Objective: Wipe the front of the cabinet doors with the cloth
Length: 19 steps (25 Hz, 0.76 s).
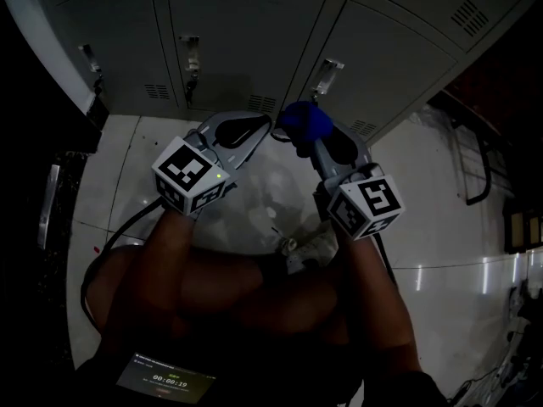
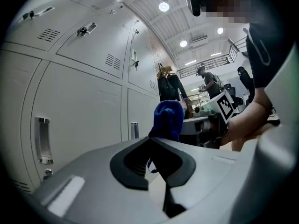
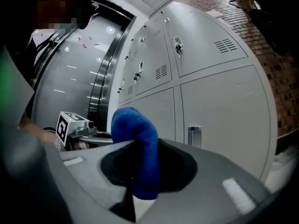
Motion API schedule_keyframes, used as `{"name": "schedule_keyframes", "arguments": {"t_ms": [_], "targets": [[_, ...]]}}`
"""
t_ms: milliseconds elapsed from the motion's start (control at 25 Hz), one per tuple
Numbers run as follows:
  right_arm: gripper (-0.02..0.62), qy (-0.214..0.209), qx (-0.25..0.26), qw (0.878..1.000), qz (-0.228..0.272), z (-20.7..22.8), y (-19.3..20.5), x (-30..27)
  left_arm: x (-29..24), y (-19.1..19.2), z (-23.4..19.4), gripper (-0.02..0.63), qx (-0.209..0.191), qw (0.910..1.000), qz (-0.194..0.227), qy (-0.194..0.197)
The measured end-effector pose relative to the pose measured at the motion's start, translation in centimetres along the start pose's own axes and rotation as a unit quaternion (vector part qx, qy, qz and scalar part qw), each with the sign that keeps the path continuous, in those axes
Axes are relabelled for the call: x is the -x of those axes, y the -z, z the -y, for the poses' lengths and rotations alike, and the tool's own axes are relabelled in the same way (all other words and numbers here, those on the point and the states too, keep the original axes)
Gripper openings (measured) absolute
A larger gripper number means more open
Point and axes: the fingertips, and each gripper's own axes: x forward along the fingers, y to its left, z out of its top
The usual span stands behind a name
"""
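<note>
Several grey cabinet doors stand at the far side, above a pale tiled floor. Near them, the left gripper and right gripper hang side by side, short of the doors. The blue cloth is bunched in the right gripper's jaws, which are clamped on it. It touches no door, so this could be before a wipe or between strokes; the doors show no marks either way. Only the left gripper view shows its own jaws closed together on nothing, the cloth just beyond their tips. Only the head view shows the gap to the doors.
</note>
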Motion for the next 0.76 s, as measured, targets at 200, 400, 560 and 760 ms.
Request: {"name": "schedule_keyframes", "arguments": {"t_ms": [200, 400, 560, 760], "targets": [[0.078, -0.002, -0.006, 1.000, -0.001, 0.12, 0.28, 0.05, 0.17, 0.22, 0.12, 0.005, 0.001, 1.0000, -0.003, 0.003], [0.078, -0.005, -0.014, 1.000, 0.001, 0.11, 0.33, 0.13, 0.17, 0.04, 0.21, 0.005, -0.001, 1.0000, 0.000, 0.003], [0.078, -0.009, -0.017, 1.000, 0.000, -0.14, 0.39, 0.20, 0.26, 0.15, 0.32, 0.005, 0.004, 1.0000, 0.000, 0.005], [0.078, -0.009, -0.017, 1.000, -0.006, -0.16, 0.85, 0.06, 0.21, 0.15, 0.48, 0.006, 0.007, 0.9999, 0.001, 0.009]]}}
